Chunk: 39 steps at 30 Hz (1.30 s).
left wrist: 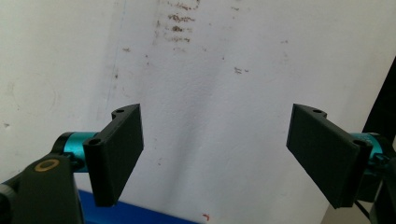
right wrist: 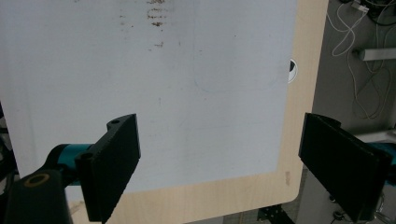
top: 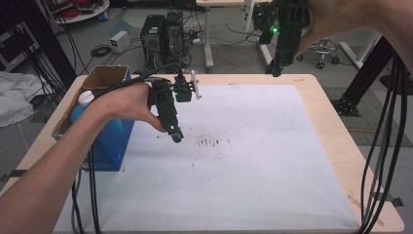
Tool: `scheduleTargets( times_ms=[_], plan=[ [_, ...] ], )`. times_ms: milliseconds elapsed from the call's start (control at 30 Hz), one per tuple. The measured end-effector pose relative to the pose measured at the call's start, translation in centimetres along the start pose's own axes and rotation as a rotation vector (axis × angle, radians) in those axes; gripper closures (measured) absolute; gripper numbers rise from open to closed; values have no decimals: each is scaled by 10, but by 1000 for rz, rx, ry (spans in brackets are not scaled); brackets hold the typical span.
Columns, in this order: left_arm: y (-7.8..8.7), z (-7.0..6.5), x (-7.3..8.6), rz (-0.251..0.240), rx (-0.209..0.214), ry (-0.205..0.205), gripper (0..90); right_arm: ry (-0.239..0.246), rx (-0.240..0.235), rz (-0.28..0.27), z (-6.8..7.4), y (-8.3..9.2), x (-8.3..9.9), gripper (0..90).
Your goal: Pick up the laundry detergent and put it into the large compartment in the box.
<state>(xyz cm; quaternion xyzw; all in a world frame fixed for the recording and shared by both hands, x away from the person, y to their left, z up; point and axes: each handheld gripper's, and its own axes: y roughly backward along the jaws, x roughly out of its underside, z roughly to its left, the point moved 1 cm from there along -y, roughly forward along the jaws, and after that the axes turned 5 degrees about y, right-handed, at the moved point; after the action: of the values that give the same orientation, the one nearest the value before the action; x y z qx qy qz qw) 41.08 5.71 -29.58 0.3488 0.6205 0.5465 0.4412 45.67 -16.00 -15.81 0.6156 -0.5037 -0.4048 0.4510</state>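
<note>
So both grippers are empty here. The left gripper [top: 174, 134] hangs low over the white mat [top: 272, 170], jaws spread wide with nothing between them, and the right gripper [top: 276, 69] is up high over the far edge of the table [top: 336, 141], also wide open and holding nothing. The thing in play looks like the blue box [top: 111, 142] at the left edge of the table, just beside the left gripper, with a white-capped bottle [top: 86, 99] sitting in its open top. The box's long axis runs near-to-far along that table edge, its opening faces up with a brown flap standing at the far end, and the bottle looks upright, cap up, though most of it is hidden by the box and the forearm. My guess is the risk is in the reach: the left gripper points away from the box toward the brown smudges [top: 209, 142], so swinging back could knock a jaw into the box wall or the flap and shove the whole thing toward the edge. The bottle is tucked deep too, so a shallow grab on the cap could slip. The left gripper's cable [top: 91, 195] also hangs close by the box, so it could snag.
</note>
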Motion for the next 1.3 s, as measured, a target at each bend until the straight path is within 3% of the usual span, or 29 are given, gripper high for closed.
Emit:
scheduleTargets(
  times_ms=[700,1300],
  plan=[
    [-8,-4,-8,22,32,-57,189,-11,4,-10,-1,0,0,119],
    [-9,-5,-9,32,25,-54,189,-15,10,-8,-1,0,1,119]
  ],
)
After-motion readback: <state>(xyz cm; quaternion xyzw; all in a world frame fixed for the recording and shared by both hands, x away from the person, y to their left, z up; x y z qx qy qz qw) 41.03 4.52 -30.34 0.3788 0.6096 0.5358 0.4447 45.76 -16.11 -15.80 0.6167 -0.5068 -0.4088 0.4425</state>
